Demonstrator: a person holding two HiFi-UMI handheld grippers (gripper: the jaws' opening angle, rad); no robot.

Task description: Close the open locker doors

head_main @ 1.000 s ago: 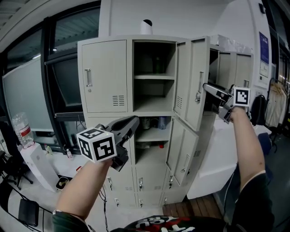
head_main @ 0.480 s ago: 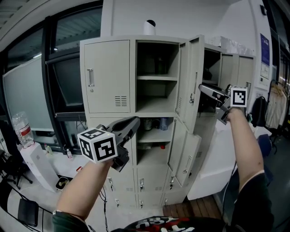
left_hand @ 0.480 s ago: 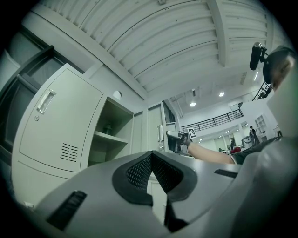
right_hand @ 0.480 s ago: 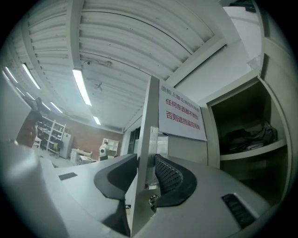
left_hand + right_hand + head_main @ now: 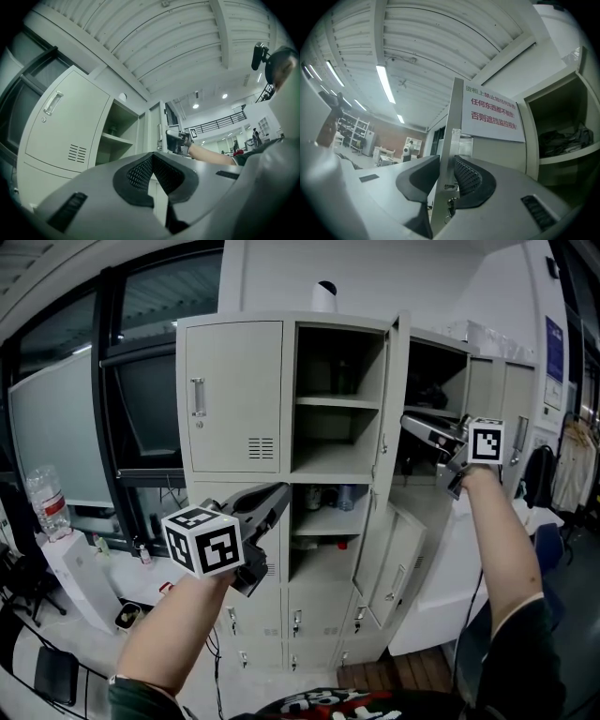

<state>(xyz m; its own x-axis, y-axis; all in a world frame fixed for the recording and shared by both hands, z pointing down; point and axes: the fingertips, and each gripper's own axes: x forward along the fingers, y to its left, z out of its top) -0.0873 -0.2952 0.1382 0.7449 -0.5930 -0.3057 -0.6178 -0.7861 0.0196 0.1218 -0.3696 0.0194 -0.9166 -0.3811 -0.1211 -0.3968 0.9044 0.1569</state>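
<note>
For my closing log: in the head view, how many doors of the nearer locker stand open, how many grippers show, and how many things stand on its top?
Open doors: 2, upper door and lower door.
Grippers: 2, left gripper; right gripper, jaws just closing on the upper door's edge.
On top: 1, white cylinder.
Total: 5.

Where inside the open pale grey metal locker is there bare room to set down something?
The bay under the thin metal shelf, between the closed left door and the upper open door, looks bare. Above that shelf a dark object stands. The lower open compartment is crowded with bottles and something red.
</note>
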